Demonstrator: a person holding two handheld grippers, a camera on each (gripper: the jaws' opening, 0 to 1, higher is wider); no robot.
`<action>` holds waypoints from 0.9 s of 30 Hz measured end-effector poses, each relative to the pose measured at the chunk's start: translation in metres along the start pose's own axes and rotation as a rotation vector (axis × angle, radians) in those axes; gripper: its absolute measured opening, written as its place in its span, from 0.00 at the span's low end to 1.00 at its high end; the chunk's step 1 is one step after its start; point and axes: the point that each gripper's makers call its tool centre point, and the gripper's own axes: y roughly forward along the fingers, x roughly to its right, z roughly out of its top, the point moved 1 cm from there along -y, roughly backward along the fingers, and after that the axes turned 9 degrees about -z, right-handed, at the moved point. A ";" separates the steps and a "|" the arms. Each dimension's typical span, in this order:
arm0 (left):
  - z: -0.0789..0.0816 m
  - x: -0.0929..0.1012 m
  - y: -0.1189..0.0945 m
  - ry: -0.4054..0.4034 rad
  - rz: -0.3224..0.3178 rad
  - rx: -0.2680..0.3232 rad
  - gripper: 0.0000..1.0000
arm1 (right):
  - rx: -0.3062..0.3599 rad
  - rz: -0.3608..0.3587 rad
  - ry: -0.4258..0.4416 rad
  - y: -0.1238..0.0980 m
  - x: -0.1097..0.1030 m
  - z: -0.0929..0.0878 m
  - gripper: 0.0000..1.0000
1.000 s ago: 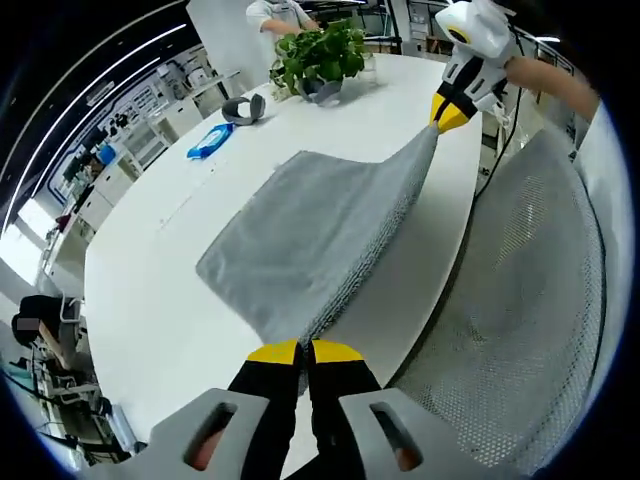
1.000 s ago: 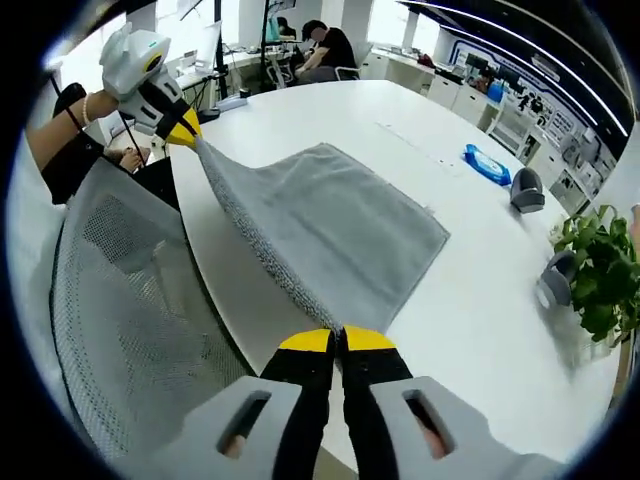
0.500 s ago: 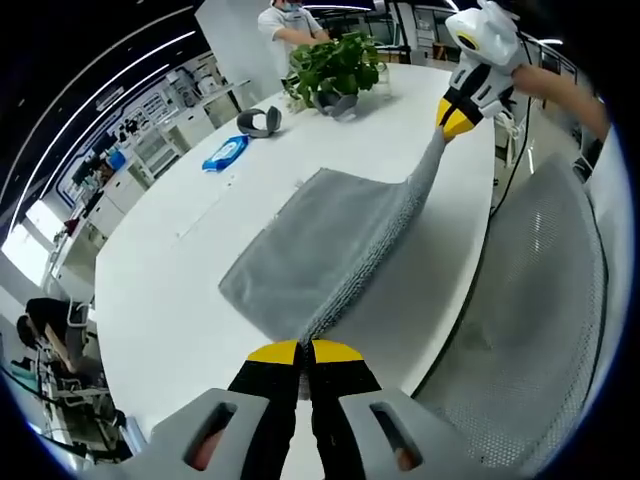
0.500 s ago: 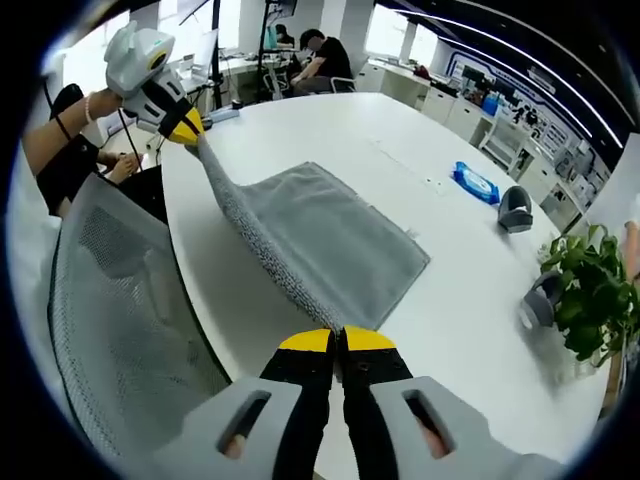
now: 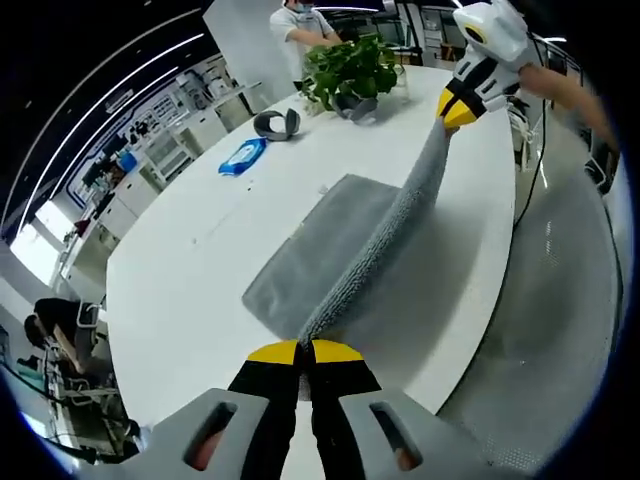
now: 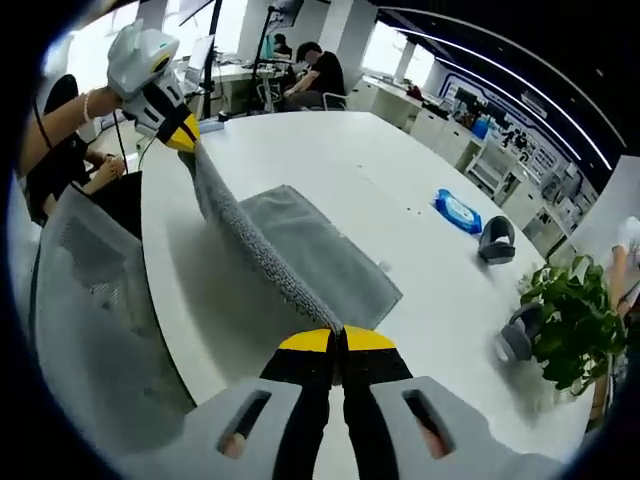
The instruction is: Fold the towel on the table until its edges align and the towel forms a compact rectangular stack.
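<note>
In the left gripper view the left gripper (image 5: 304, 352) stands at the bottom centre, its yellow-tipped fingers (image 5: 272, 352) pressed together on one corner of the grey towel (image 5: 330, 240). From there the lifted edge of the towel runs to the upper right of the frame, where the right gripper (image 5: 456, 108) pinches the other corner. The rest of the towel sags to the left and lies on the white table (image 5: 190, 260). In the upper middle, on the table, stand a potted plant (image 5: 352, 68), a grey headset (image 5: 277, 123) and a blue packet (image 5: 242, 159).

In the right gripper view the right gripper (image 6: 340, 340) at the bottom centre is likewise clamped on its towel (image 6: 310, 255) corner; the raised edge climbs to the left gripper (image 6: 184, 136) at the upper left. A mesh chair back (image 6: 90, 330) fills the lower left.
</note>
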 end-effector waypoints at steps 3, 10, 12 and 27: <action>0.003 -0.005 0.003 -0.002 0.009 0.002 0.03 | 0.007 -0.022 -0.017 0.006 0.005 0.003 0.00; 0.013 -0.014 0.010 -0.019 0.020 0.008 0.03 | 0.000 -0.054 -0.027 0.023 0.013 -0.003 0.00; 0.014 -0.017 0.014 -0.001 0.023 0.002 0.03 | -0.007 -0.049 -0.027 0.026 0.015 -0.004 0.00; 0.028 -0.050 0.041 0.006 0.042 0.009 0.03 | -0.009 -0.076 -0.032 0.066 0.039 0.007 0.00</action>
